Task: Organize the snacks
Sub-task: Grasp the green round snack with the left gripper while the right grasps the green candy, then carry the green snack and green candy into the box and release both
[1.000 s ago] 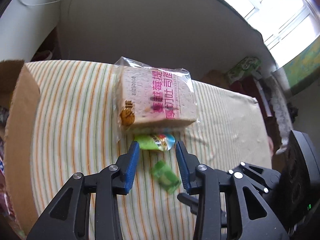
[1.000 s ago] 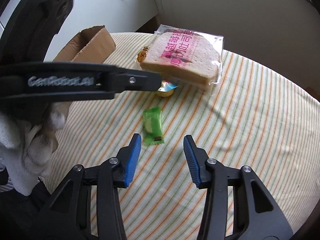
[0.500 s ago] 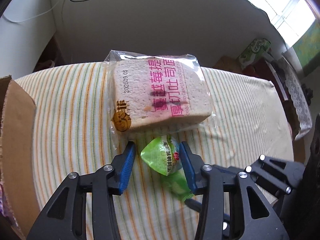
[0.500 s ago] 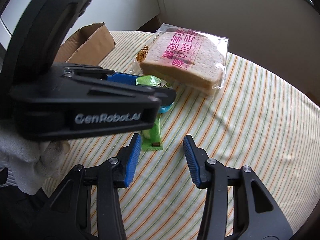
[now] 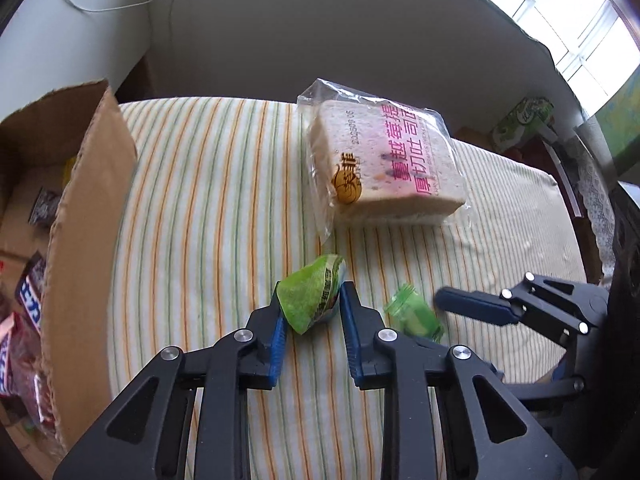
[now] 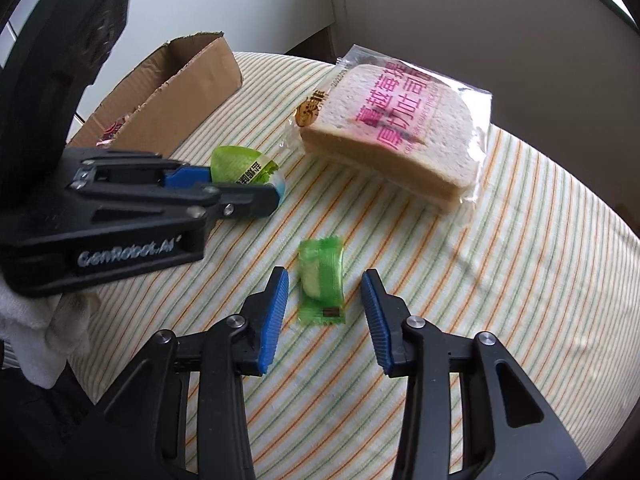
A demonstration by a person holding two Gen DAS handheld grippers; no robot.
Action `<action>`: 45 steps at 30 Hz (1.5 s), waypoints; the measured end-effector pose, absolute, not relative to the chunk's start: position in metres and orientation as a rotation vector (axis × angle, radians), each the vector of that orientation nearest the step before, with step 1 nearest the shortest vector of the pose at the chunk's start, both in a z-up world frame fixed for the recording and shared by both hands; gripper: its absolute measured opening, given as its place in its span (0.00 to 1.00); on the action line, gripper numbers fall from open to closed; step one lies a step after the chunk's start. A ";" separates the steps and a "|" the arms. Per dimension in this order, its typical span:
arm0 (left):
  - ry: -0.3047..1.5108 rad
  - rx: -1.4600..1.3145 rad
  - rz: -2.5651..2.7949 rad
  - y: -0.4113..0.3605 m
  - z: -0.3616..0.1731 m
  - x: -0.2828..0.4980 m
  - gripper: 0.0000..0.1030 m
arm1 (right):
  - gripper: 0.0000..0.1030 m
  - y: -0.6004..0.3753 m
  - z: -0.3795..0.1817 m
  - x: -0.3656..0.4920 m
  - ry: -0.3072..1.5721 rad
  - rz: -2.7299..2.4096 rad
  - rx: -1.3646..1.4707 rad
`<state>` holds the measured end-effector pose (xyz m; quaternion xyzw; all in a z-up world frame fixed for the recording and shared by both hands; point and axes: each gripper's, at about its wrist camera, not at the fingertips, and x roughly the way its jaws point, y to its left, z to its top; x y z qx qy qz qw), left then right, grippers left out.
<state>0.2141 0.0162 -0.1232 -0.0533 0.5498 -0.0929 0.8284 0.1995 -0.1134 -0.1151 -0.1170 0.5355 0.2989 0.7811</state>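
My left gripper [image 5: 310, 312] is shut on a green jelly cup [image 5: 312, 298] and holds it above the striped tablecloth; the cup also shows in the right wrist view [image 6: 240, 166] between the left gripper's blue pads. My right gripper [image 6: 324, 304] is open, its jaws on either side of a flat green wrapped candy [image 6: 322, 280] lying on the cloth; the candy also shows in the left wrist view [image 5: 414, 314]. A bagged slice of toast with pink lettering [image 5: 384, 168] [image 6: 396, 132] lies farther back.
An open cardboard box [image 5: 80, 216] [image 6: 176, 80] with several snack packets inside stands at the table's left edge. The striped tablecloth [image 5: 208, 200] covers the table. A wall with cables runs behind; clutter and a window are at the far right.
My left gripper has lifted the green jelly cup away from the toast and swung left toward the cardboard box. My right gripper has moved forward around the green candy.
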 end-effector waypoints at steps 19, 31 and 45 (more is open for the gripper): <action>1.150 -0.144 -0.192 0.035 -0.112 0.190 0.21 | 0.21 -0.103 -0.109 0.199 1.147 0.608 -0.356; 1.081 -0.177 -0.185 0.052 -0.070 0.169 0.21 | 0.21 -0.094 -0.061 0.198 1.080 0.641 -0.295; 0.993 -0.231 0.019 0.123 -0.037 0.139 0.21 | 0.21 0.017 -0.023 0.192 0.984 0.857 -0.325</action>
